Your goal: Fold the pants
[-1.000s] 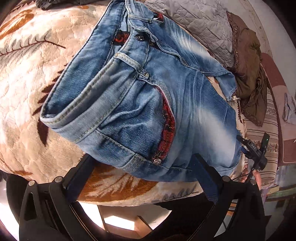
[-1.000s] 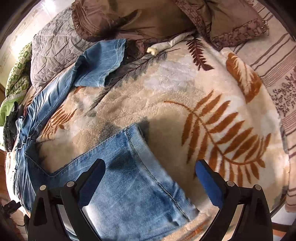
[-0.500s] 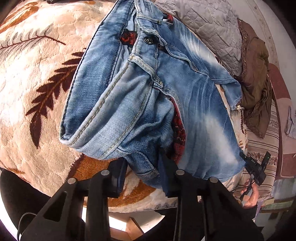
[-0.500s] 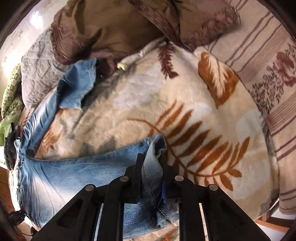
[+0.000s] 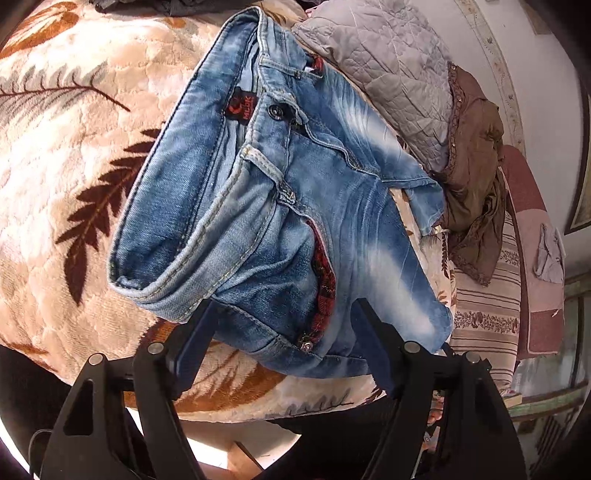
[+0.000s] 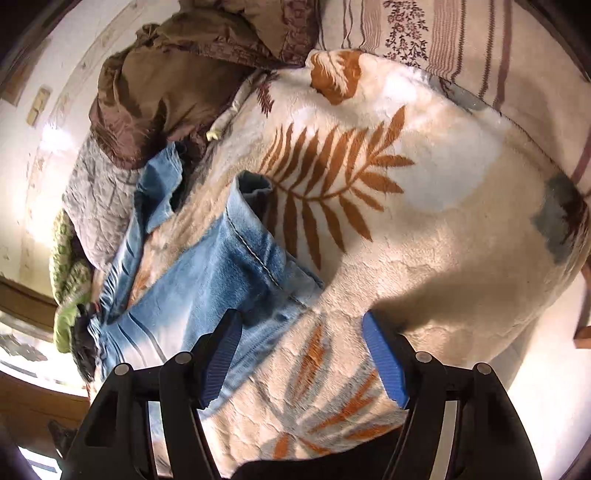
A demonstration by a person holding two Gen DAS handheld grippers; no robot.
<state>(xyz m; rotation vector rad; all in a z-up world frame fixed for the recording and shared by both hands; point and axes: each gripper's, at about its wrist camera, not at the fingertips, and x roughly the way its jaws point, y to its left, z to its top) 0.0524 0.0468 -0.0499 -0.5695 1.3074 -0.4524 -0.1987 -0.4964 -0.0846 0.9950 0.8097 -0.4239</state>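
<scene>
On the fern-print blanket (image 6: 424, 229) we see the jeans (image 5: 295, 206) lying lengthwise – waistband by our left gripper (image 5: 284, 347), hem by our right gripper (image 6: 303, 354). Both tongs, clamped on denim half a second ago, are opening – holding nothing.

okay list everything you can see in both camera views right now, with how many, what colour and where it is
Faded blue denim jeans: one, light blue, spread on the blanket, waistband nearest the left gripper, one leg cuff near the right gripper.
Plush fern-print blanket: one, cream with orange and brown leaves, under the jeans.
Quilted grey pillow: one, grey, beyond the jeans.
Crumpled brown garment: one, brown, beside the pillow.
Striped floral bedcover: one, beige with maroon stripes, past the blanket.
Green knitted cloth: one, green, at the far edge.
Left gripper: black, blue pads, jaws opening, jeans hip between them.
Right gripper: black, blue pads, jaws opening over blanket.
</scene>
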